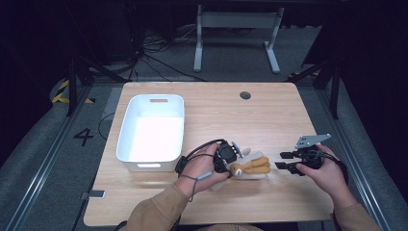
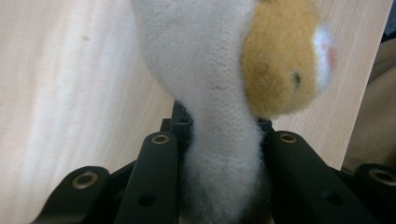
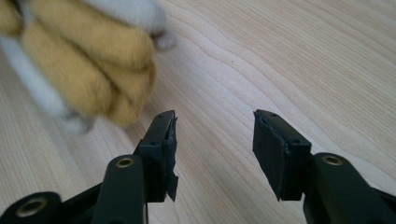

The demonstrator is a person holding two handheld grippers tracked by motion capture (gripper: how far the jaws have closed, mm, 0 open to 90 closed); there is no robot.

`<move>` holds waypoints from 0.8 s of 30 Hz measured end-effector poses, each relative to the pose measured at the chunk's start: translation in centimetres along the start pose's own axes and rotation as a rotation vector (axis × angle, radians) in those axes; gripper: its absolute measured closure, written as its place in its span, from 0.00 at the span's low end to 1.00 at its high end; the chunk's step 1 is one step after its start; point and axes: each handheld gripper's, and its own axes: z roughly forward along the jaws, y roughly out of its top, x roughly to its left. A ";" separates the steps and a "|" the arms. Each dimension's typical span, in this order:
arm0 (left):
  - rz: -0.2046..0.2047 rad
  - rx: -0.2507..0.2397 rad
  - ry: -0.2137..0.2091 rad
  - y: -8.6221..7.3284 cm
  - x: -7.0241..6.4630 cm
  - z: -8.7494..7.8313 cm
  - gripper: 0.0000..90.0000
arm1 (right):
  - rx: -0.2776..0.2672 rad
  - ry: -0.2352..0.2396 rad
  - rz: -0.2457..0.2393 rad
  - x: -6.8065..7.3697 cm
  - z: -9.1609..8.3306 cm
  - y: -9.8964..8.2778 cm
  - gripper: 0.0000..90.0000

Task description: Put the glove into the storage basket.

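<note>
A plush toy (image 1: 250, 166), tan and white, lies on the wooden table (image 1: 216, 115) near its front edge, between my two hands. My left gripper (image 1: 226, 161) is shut on a white part of the plush toy (image 2: 219, 140), and the toy's tan head with a dark eye sits just right of the jaws. My right gripper (image 1: 281, 161) is open, just right of the toy and apart from it. In the right gripper view the right gripper (image 3: 212, 140) holds nothing, and the toy's tan limbs (image 3: 88, 60) lie ahead to the left.
A white plastic bin (image 1: 151, 132) stands on the left half of the table, beside my left hand. A round cable hole (image 1: 245, 95) is near the far edge. A table frame (image 1: 235, 33) stands on the floor beyond.
</note>
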 end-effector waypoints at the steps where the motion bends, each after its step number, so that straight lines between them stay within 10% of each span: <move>1: -0.003 -0.006 0.005 -0.1 0.1 -0.4 0.82 | 0.001 0.001 0.001 0.0 0.0 0.0 0.56; 24: -0.193 -0.015 0.013 -1.5 3.6 -5.5 0.82 | 0.014 0.022 -0.010 -1.0 1.2 1.3 0.57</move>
